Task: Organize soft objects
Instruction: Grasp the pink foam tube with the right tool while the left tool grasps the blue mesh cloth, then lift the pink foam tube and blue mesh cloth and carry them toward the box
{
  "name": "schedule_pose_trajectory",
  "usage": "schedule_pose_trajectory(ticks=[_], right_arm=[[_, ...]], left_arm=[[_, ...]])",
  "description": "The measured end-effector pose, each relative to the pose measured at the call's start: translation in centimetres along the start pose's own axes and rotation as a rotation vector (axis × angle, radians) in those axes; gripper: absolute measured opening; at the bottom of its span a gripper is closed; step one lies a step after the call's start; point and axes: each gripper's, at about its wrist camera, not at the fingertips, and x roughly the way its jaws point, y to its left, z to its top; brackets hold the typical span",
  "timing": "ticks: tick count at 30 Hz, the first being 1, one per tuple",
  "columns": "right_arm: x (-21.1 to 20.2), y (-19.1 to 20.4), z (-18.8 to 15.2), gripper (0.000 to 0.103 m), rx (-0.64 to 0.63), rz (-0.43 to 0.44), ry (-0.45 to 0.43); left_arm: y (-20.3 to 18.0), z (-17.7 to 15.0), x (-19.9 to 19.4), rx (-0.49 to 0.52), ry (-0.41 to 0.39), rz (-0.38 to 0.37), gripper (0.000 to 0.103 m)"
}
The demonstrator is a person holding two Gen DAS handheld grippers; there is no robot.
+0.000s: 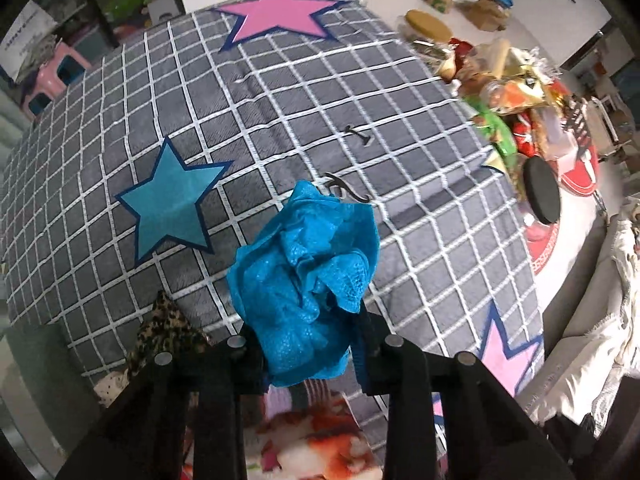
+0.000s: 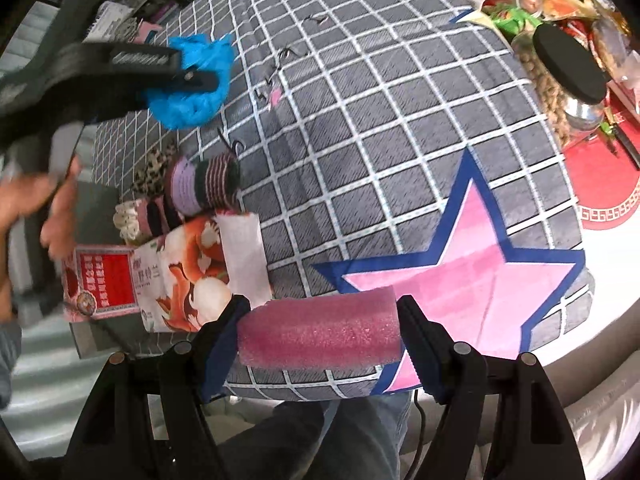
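Note:
My left gripper [image 1: 308, 340] is shut on a crumpled blue cloth [image 1: 308, 276] and holds it above the grey checked star-pattern cover [image 1: 320, 92]. In the right wrist view the left gripper [image 2: 200, 76] and the blue cloth [image 2: 196, 80] show at the upper left. My right gripper [image 2: 320, 332] is shut on a pink foam roll [image 2: 320, 332], held crosswise between the fingers over the cover's near edge by a pink star [image 2: 472, 276]. Rolled striped socks [image 2: 204, 184], a leopard-print piece [image 2: 152, 172] and a tissue pack [image 2: 180, 276] lie at the cover's left edge.
A jar with a black lid [image 2: 568, 64] and a heap of snack packets [image 1: 512, 92] stand at the right on a red mat [image 2: 600, 184]. Small hair clips [image 1: 348, 188] lie on the cover. A white cushion [image 1: 600, 320] is at far right.

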Motion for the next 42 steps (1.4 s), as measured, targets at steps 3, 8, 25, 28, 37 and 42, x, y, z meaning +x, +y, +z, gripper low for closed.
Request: schedule_pose_trajectory(ticks=[3, 8, 25, 28, 37, 42], right_arm=[[-0.7, 0.6, -0.1, 0.076, 0.005, -0.009, -0.019], [-1.0, 2.3, -0.3, 0.076, -0.002, -0.018, -0.035], [-3.2, 6.5, -1.0, 0.076, -0.075, -0.048, -0.077], [-3.5, 7.4, -1.0, 0.076, -0.096, -0.052, -0.083], [-4.5, 10.9, -1.1, 0.076, -0.162, -0.062, -0.110], [-4.6, 12.6, -1.1, 0.076, -0.203, -0.061, -0.115]], left_arm=[[-0.2, -2.3, -1.6, 0.015, -0.026, -0.008, 0.033], [-0.2, -5.3, -3.7, 0.036, -0.054, -0.016, 0.033], [1.7, -12.5, -9.0, 0.011, -0.125, -0.031, 0.033], [2.3, -13.0, -10.1, -0.001, -0.153, -0.030, 0.033], [4.8, -14.4, -13.0, -0.060, -0.222, -0.032, 0.033], [6.4, -15.0, -14.3, -0.096, -0.255, -0.026, 0.033]])
